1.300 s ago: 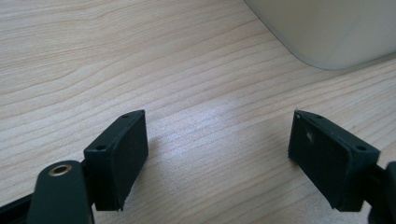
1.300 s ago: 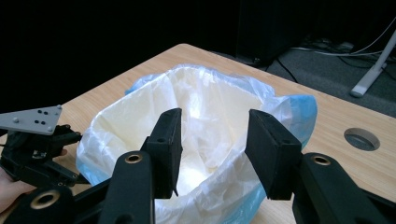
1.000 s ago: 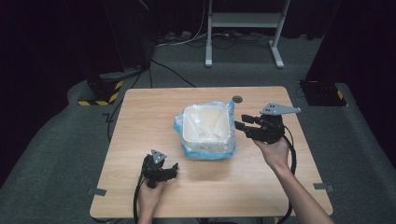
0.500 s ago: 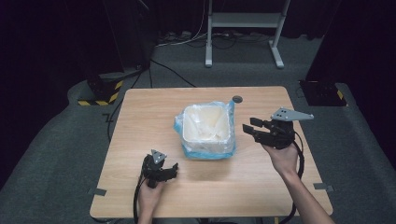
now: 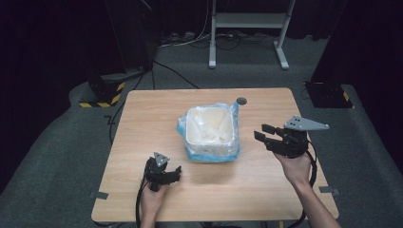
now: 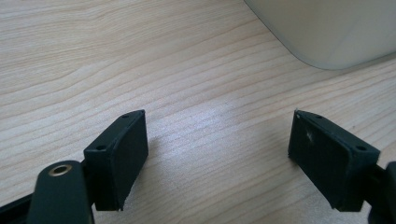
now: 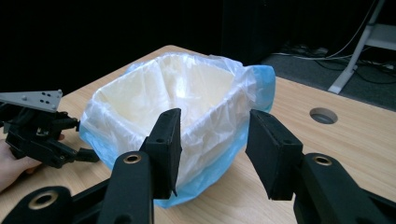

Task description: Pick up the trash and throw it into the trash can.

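The right gripper [image 5: 263,132], jaws spread and empty, hovered just beside the bag-lined bin [image 5: 211,126], while the left gripper [image 5: 177,172], likewise spread, apparently rested on the table [image 5: 142,118].

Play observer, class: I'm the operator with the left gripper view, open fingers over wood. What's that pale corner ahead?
Observer: A white bin lined with a clear and blue plastic bag, mid-table.
Operator: Where's the right gripper?
Observer: The right gripper is held to the bin's right, apart from it, its open fingers pointing at it.
Operator: Anything beyond the bin?
Observer: A round hole in the table.
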Motion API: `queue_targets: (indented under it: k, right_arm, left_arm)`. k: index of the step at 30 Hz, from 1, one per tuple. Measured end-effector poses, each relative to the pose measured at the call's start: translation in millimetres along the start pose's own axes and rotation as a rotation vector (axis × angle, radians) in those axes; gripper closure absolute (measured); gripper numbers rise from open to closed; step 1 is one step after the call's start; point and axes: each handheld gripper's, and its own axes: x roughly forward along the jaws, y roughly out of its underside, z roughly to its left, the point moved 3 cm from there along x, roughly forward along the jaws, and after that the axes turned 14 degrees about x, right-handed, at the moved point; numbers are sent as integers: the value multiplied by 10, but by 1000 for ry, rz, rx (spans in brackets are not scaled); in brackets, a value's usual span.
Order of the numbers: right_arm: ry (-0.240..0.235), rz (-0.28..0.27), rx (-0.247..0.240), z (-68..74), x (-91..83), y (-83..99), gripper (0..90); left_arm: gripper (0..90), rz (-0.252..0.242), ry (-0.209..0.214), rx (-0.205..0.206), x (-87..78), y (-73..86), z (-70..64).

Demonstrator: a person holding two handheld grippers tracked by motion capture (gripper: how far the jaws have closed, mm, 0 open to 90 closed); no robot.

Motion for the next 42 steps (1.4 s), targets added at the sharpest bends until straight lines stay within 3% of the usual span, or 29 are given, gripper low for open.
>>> queue_targets:
  k: [5, 20, 42]
  right_arm:
    - [25, -27, 0, -53, -90, 90, 549]
    - [55, -27, 53, -218, -218, 378, 550]
    - [102, 53, 111, -379, 6, 1010, 551]
  left_arm:
    - [197, -1, 0, -1, 0, 0, -1]
    - [197, -1, 1, -3, 1, -1, -3]
    - [197, 0, 0, -1, 0, 0, -1]
